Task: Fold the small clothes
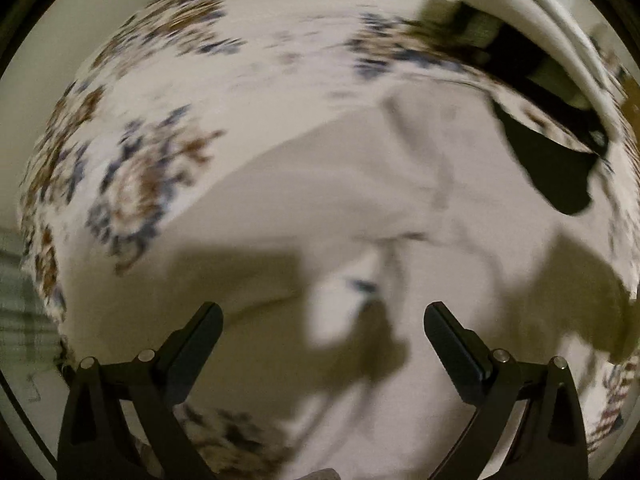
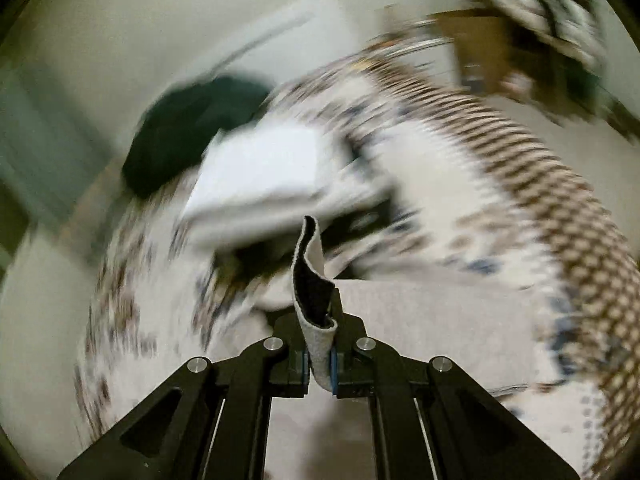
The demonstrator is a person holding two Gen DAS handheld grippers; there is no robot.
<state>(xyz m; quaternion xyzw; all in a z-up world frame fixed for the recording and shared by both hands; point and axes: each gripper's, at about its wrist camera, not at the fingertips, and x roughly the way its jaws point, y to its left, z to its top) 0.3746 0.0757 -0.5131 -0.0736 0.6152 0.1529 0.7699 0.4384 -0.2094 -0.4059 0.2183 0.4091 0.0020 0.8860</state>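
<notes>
A pale grey garment (image 1: 312, 200) lies spread on a flower-patterned cloth (image 1: 132, 184), seen blurred in the left wrist view. My left gripper (image 1: 322, 320) hangs above it, pointing steeply down, open, with nothing between its fingers. In the right wrist view my right gripper (image 2: 320, 320) is shut on a small grey cloth piece with a black inner side (image 2: 312, 276), whose free end stands up past the fingertips. Behind it lie a folded white garment (image 2: 264, 176) and a dark garment (image 2: 180, 136), both blurred.
A black garment (image 1: 560, 172) lies at the right of the left wrist view beside a white curved rim (image 1: 560, 28). The patterned cloth (image 2: 560, 208) has a checked border. Brown furniture (image 2: 480, 48) and a pale wall (image 2: 120, 20) stand behind.
</notes>
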